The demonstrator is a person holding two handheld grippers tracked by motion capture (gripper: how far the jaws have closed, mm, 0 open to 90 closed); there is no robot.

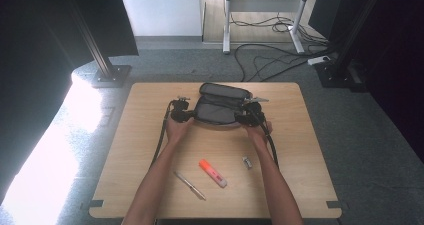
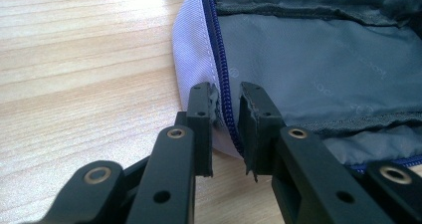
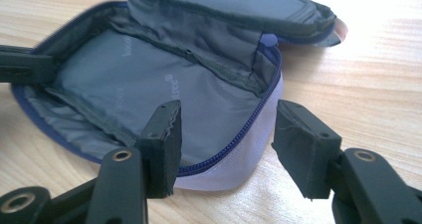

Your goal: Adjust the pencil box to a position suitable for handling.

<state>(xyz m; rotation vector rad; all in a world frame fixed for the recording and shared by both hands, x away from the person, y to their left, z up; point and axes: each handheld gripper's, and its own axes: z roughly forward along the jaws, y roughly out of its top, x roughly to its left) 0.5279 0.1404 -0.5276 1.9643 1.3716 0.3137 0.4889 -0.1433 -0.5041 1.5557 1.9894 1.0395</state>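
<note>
The pencil case is pinched at its zipper edge by the left gripper; the right gripper fingers are spread around its other end.

The table carries one open grey pencil case at the upper centre of the high view. Below it lie one orange highlighter, one pen and one small eraser-like piece. Two grippers are present, a left gripper and a right gripper.
</note>
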